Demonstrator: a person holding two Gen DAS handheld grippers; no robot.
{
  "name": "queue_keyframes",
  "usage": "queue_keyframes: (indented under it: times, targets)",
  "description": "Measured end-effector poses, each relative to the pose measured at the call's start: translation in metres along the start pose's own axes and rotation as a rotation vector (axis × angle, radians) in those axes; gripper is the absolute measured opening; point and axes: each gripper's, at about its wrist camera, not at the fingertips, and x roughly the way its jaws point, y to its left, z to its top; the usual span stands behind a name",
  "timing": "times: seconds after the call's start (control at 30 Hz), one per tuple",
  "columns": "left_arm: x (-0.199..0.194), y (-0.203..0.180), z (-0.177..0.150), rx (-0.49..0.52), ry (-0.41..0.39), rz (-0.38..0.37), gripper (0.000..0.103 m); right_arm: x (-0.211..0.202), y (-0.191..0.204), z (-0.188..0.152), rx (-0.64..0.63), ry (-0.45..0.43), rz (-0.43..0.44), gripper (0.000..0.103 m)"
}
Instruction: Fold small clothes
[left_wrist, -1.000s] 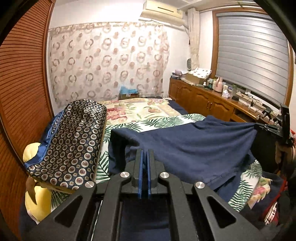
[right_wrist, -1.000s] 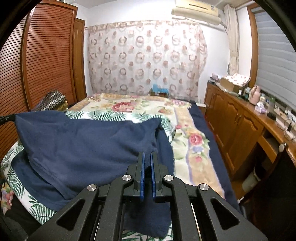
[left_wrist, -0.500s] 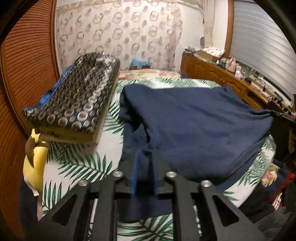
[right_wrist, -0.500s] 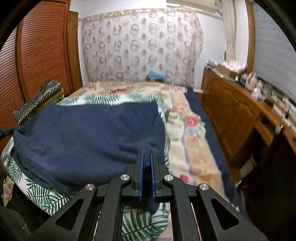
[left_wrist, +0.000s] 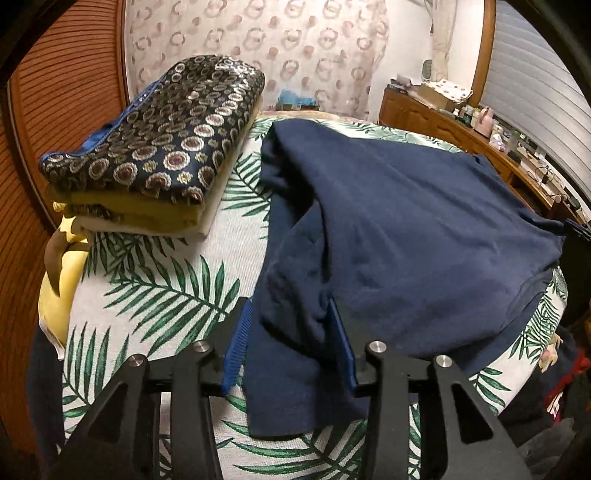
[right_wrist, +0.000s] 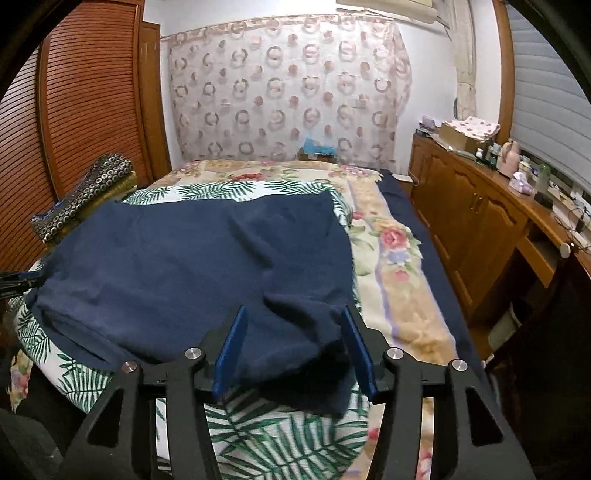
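Note:
A navy blue garment (left_wrist: 399, 229) lies spread across the palm-leaf bedspread (left_wrist: 159, 295); the right wrist view shows the same garment (right_wrist: 192, 266). My left gripper (left_wrist: 291, 325) sits low over its near left corner, jaws opening, and a fold of the cloth lies loose between the blue pads. My right gripper (right_wrist: 293, 325) is over the near right corner, jaws opening too, with the cloth slumped between its pads and not pinched. The left gripper's tip (right_wrist: 22, 278) pokes in at the left edge of the right wrist view.
A stack of folded clothes (left_wrist: 159, 147) topped with a circle-print piece sits at the bed's left, beside a wooden louvred wardrobe (right_wrist: 85, 110). A wooden sideboard (right_wrist: 480, 229) with small items runs along the right. A flowered quilt (right_wrist: 391, 243) covers the far bed.
Both grippers came down with the garment and laid it flat on the bed. Both were shut on the cloth; now their jaws stand apart and the cloth lies loose.

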Motion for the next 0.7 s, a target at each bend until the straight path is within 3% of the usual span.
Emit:
queue_keyframes:
  times: [0.7]
  targets:
    - [0.003,-0.001,0.000,-0.006,-0.016,0.013,0.046,0.041,0.015,-0.004,-0.066,0.070,0.155,0.060]
